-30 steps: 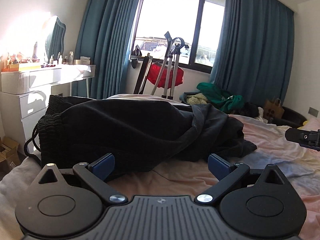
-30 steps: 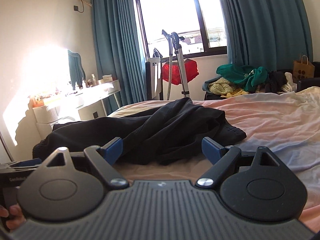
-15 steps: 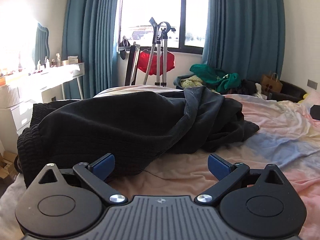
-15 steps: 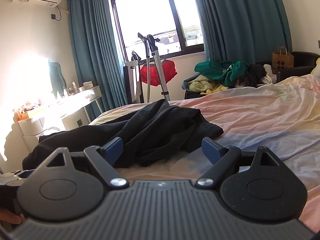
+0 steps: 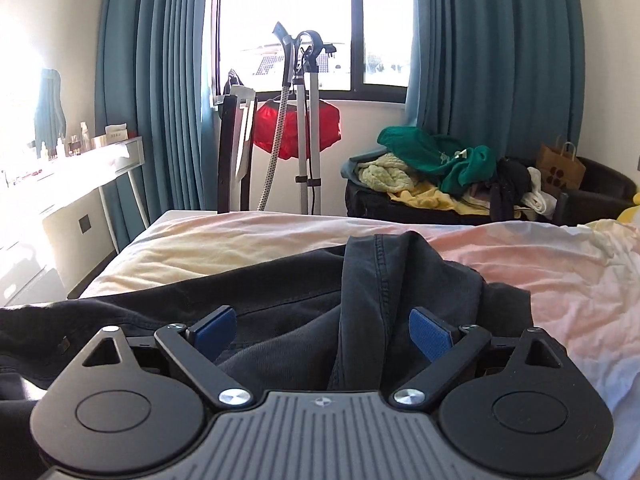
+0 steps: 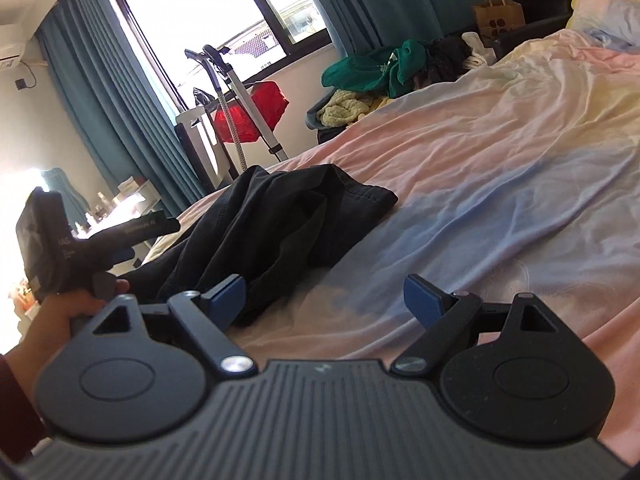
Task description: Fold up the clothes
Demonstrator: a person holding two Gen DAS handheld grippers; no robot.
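Black trousers (image 5: 304, 320) now fill the closing, unpressed left gripper (image 5: 323, 326); only the right view shows the hand (image 6: 60, 312) at nine o'clock, beside the wide, empty right gripper (image 6: 325, 294).

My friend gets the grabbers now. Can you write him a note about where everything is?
Left gripper: fingers closing around a raised fold of the black garment, not pinching it yet.
Right gripper: open, holding nothing, over the bed sheet beside the garment's near edge.
Garment: crumpled on the bed.
Done: no fold yet.
Left: grip it, spread it flat, fold it.
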